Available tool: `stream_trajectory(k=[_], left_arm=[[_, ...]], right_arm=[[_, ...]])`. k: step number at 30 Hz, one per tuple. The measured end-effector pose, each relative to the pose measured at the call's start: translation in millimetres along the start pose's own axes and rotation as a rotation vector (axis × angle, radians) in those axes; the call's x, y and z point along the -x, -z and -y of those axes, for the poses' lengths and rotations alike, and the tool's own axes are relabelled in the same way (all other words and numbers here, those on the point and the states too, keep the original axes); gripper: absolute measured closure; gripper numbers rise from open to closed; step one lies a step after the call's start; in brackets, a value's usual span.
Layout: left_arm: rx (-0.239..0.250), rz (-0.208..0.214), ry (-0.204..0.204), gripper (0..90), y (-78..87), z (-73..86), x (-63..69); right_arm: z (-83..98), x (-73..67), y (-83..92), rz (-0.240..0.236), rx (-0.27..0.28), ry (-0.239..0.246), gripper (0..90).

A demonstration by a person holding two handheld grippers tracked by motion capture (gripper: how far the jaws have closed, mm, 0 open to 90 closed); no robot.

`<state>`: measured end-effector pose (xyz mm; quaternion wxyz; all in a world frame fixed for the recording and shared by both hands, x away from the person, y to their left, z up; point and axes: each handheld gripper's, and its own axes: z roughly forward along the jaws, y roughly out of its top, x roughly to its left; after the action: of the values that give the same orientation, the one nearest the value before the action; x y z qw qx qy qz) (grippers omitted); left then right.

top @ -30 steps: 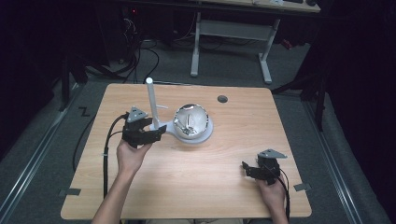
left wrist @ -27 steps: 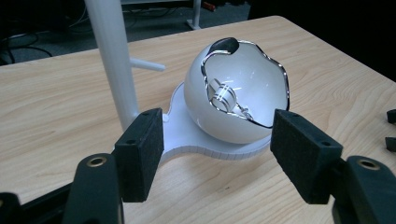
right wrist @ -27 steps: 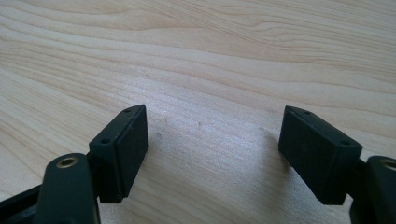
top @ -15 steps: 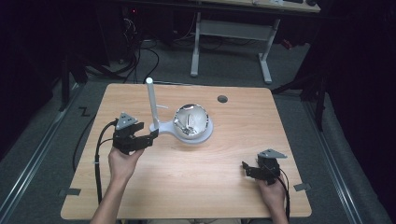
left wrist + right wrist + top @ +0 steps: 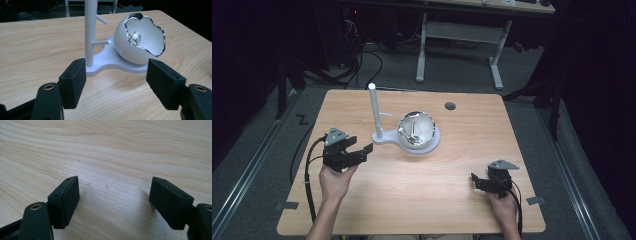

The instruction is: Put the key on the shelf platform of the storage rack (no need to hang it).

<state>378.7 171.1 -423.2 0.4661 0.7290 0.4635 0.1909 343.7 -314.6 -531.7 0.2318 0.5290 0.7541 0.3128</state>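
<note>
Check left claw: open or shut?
Open. The left claw has its pads wide apart over bare table, nothing between them, short of the white stand.

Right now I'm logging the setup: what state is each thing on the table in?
White stand: upright, untouched.
Shiny round bowl: tipped on its side on the stand's base.
Left gripper: open, empty, short of the stand.
Right gripper: open, empty, over bare table.

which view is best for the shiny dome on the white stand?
The left gripper view: the dome sits close and large, with its wavy-edged opening and the small metal piece inside plain to see, resting on the white stand. The high view shows the dome small, from above, with glare. The right gripper view gives bare table.
</note>
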Motion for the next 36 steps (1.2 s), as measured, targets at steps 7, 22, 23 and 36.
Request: stream_trajectory(k=[7, 22, 23, 36], left_arm=[[0.002, -0.013, 0.012, 32.6, 5.5, 5.6, -3.6], [-0.006, -0.028, 0.056, 32.4, 12.4, 22.5, -11.8], [-0.005, -0.027, 0.060, 32.3, 12.8, 23.5, -12.3], [-0.012, -0.036, 0.093, 32.1, 16.7, 37.6, -15.6]], right_arm=[[0.0, -0.1, 0.1, 0.000, 0.000, 0.000, 24.6], [0.0, 0.0, 0.0, 0.000, 0.000, 0.000, 24.6], [0.0, -0.1, 0.0, -0.001, 0.000, -0.002, 24.6], [0.0, -0.1, 0.0, 0.000, 0.000, -0.001, 24.6]])
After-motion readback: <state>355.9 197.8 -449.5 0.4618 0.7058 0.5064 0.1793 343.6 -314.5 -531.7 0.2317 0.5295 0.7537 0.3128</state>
